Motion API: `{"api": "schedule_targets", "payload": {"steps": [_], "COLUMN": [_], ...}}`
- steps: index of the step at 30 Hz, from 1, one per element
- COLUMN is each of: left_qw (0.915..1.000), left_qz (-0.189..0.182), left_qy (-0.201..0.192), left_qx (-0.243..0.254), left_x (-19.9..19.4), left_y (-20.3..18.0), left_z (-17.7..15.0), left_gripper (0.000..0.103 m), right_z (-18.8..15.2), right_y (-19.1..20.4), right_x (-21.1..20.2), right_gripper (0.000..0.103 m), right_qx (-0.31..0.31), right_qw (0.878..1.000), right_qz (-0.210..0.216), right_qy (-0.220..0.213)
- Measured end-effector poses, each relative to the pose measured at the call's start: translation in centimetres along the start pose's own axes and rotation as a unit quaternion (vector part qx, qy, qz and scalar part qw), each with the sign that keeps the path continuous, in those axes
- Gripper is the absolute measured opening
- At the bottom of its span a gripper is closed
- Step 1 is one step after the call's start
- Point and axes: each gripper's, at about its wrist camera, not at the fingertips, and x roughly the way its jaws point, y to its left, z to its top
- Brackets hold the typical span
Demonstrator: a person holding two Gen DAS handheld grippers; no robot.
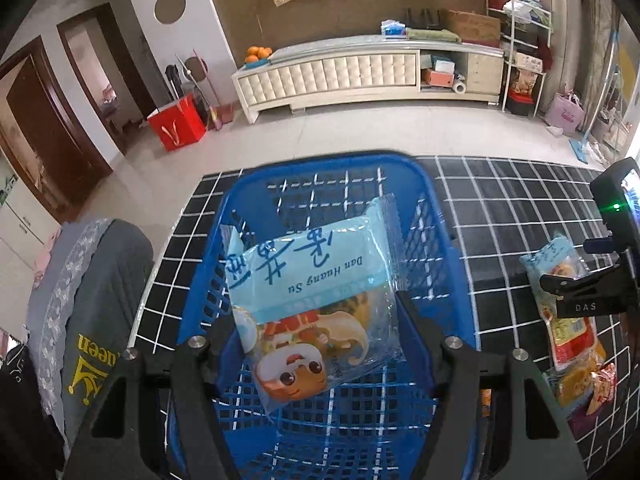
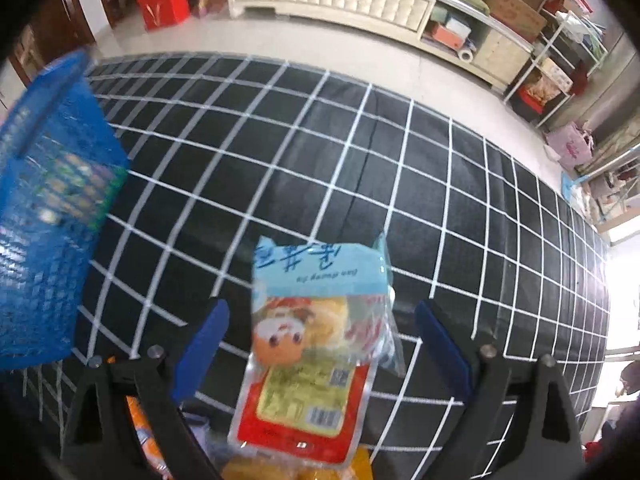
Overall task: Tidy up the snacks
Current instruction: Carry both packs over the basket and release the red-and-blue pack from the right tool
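Note:
A blue plastic basket [image 1: 404, 168] stands on the black grid-patterned tabletop [image 1: 520, 200]. My left gripper [image 1: 320, 320] is over the basket with its jaws wide; a light-blue "Dan Huang Su" snack packet [image 1: 312, 280] lies between the fingers, and I cannot tell whether it touches them. My right gripper [image 2: 320, 344] is open around a second light-blue packet [image 2: 320, 304], which lies on a red-and-yellow packet [image 2: 308, 404] on top of a snack pile. The basket shows at the left of the right wrist view [image 2: 52, 200]. The right gripper shows at the right edge of the left wrist view [image 1: 592, 292].
More snack packets [image 1: 576, 376] lie on the table to the right of the basket. A grey cushioned chair back [image 1: 92, 320] stands at the table's left edge. A cream cabinet [image 1: 360, 72] and a red bag [image 1: 176, 124] are across the floor.

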Motion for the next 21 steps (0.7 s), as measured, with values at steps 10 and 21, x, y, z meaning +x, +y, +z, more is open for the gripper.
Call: {"api": "schedule_targets", "payload": {"steps": [10,21], "left_qw": [0.9998,0.9990], "left_qz": [-0.011,-0.031], "left_qy": [0.008,-0.019], "left_qx": [0.013,0.024], "left_x": [2.0,-1.4], "left_y": [-1.0,-0.4], "left_z": [-0.7,-2.0], "left_gripper": [0.065,0.065], "right_z": [-0.2,-1.0], "right_y": [0.8,3.4], "right_x": [2.3,-7.7], "right_gripper": [0.070,0.070], "right_qx": [-0.018,-0.064], "right_qw": [1.000,0.993], "right_qz": [-0.019,0.009], "right_qy": [-0.003,-0.101]}}
